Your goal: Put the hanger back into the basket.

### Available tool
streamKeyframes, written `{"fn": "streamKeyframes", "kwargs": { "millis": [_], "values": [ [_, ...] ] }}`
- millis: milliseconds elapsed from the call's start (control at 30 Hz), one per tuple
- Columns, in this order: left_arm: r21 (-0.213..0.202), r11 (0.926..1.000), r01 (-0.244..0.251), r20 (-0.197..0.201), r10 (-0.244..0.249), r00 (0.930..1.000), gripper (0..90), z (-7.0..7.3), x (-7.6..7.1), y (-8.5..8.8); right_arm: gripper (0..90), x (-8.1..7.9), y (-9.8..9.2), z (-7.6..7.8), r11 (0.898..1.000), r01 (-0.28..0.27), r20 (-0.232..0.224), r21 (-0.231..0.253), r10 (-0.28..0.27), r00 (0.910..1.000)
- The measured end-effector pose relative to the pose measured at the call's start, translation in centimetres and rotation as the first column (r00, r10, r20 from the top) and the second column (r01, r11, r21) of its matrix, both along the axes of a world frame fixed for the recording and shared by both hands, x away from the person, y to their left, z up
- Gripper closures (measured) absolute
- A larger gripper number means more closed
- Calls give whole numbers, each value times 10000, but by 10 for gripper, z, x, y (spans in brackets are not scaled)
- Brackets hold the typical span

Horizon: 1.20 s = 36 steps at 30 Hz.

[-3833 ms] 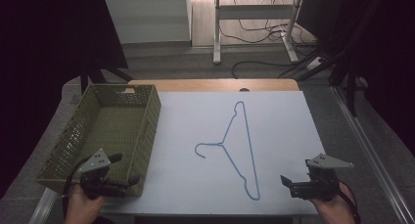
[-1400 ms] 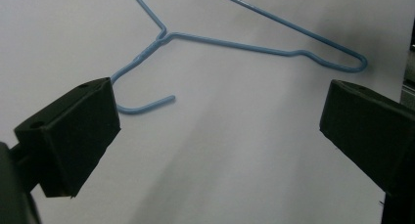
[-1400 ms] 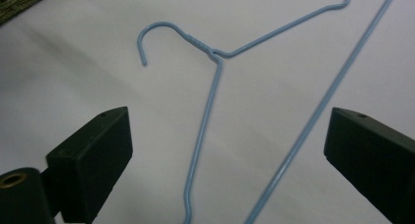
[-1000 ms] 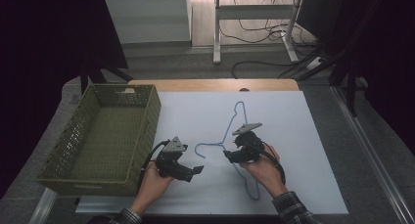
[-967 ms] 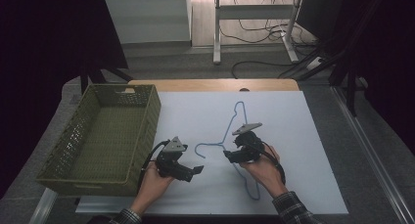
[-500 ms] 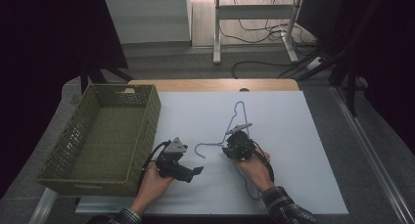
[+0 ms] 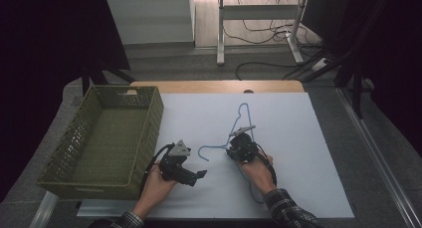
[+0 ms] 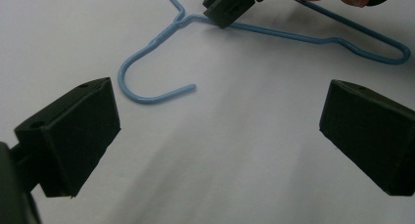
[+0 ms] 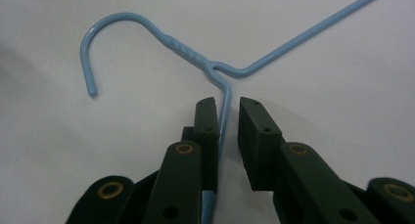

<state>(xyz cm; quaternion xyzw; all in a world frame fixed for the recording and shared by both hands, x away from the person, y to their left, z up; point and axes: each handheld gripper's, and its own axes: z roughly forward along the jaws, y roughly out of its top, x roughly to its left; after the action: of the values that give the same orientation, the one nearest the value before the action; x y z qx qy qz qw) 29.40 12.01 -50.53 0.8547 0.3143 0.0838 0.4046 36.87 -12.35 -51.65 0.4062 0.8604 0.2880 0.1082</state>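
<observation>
A light-blue wire hanger (image 7: 209, 147) lies flat on the white table top (image 7: 308, 153), its hook pointing left. My right gripper (image 7: 238, 147) rests low over the hanger's neck. In the right gripper view its jaws (image 9: 227, 104) straddle one wire just below the twisted neck (image 9: 186, 50), a narrow gap still showing beside the wire. My left gripper (image 7: 199, 177) hovers left of the hook, near the front edge, open wide and empty. In the left gripper view (image 8: 220, 131) the hook (image 8: 147, 100) lies ahead, with the right gripper's tip (image 8: 230, 6) beyond it.
An olive-green mesh basket (image 7: 149, 118) stands at the table's left side, close to my left hand. A wooden strip (image 7: 214, 86) runs along the far edge. A desk frame and cables (image 7: 259, 34) sit on the floor beyond.
My right gripper has slid left along the hanger to its neck and narrowed its jaws around the wire. My left gripper has stayed put since a second ago.
</observation>
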Motion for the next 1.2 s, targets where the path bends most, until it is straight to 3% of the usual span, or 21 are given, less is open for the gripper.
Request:
{"fn": "streamKeyframes", "kwargs": {
  "millis": [100,533,800,900,1100,1200],
  "values": [
    [10,10000,-5,-3,5,10000,15,0,0,0,842,-1,2,0,9999,81,-81,72,-81,9999],
    [20,9999,-118,79,117,9999,16,0,2,2,864,-2,-2,8,9982,551,21,248,-552,9985],
    [-241,9992,-304,-172,300,9994,20,3,4,3,864,-4,-8,18,9951,730,67,668,-736,9973],
    [-591,9977,-320,-357,299,9989,16,4,11,5,865,-6,-12,23,9932,775,89,869,-785,9969],
    [-420,9975,-568,-429,550,9976,50,1,25,4,865,-8,-15,27,9916,791,114,1023,-807,9967],
    [-103,9968,-791,-373,787,9962,72,0,33,2,864,-8,-18,29,9901,809,121,1149,-828,9965]
  ]
}}
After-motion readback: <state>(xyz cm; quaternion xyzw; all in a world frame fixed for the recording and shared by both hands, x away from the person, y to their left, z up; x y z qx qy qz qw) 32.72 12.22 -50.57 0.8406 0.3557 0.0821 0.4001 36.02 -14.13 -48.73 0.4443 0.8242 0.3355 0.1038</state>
